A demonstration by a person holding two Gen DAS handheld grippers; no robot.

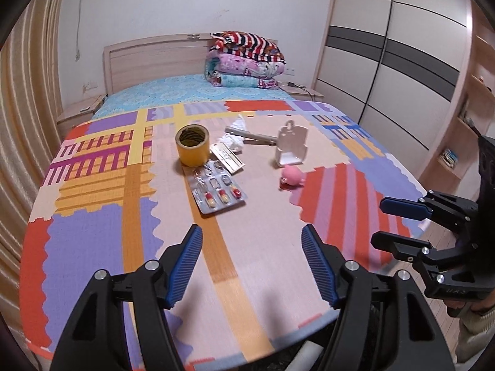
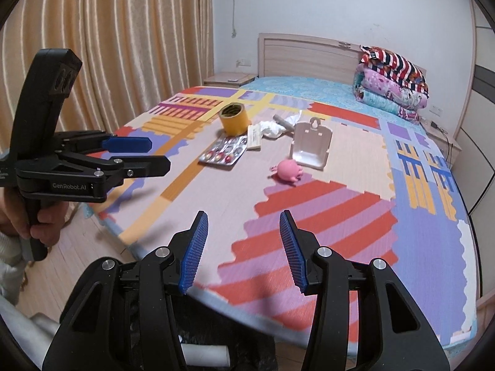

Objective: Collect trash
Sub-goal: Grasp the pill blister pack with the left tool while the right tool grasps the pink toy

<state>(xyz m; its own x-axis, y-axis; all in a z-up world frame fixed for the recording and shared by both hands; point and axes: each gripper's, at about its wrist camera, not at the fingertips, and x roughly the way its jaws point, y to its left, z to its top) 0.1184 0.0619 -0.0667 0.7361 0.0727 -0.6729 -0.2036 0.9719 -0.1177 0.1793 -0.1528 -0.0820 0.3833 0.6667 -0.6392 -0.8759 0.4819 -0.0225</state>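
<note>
Tape roll [image 1: 192, 149] (one), blister pack [image 1: 218, 191]

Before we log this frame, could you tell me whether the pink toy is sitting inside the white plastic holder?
No, the pink toy lies on the mat, beside the white plastic holder.

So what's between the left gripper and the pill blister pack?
Nothing but bare patterned mat between the open left gripper and the pill blister pack; the left wrist view shows it.
</note>
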